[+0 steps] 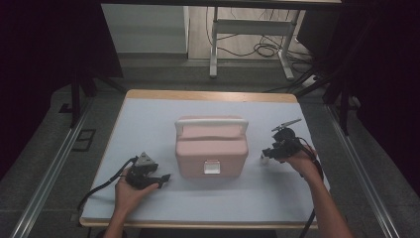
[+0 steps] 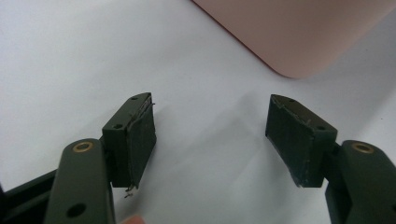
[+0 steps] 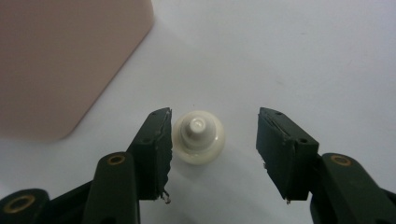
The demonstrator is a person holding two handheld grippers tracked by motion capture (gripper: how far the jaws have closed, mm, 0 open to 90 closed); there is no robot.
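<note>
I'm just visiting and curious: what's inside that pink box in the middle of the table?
That can't be seen. The pink box sits closed, its white handle across the lid, so the inside is covered. Outside it, a small white bottle stands between the right gripper's open jaws.

overhead forward-down, two close gripper views

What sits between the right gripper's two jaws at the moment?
A small white knob-shaped piece stands between the open right gripper jaws, nearer one jaw, seen in the right gripper view.
</note>
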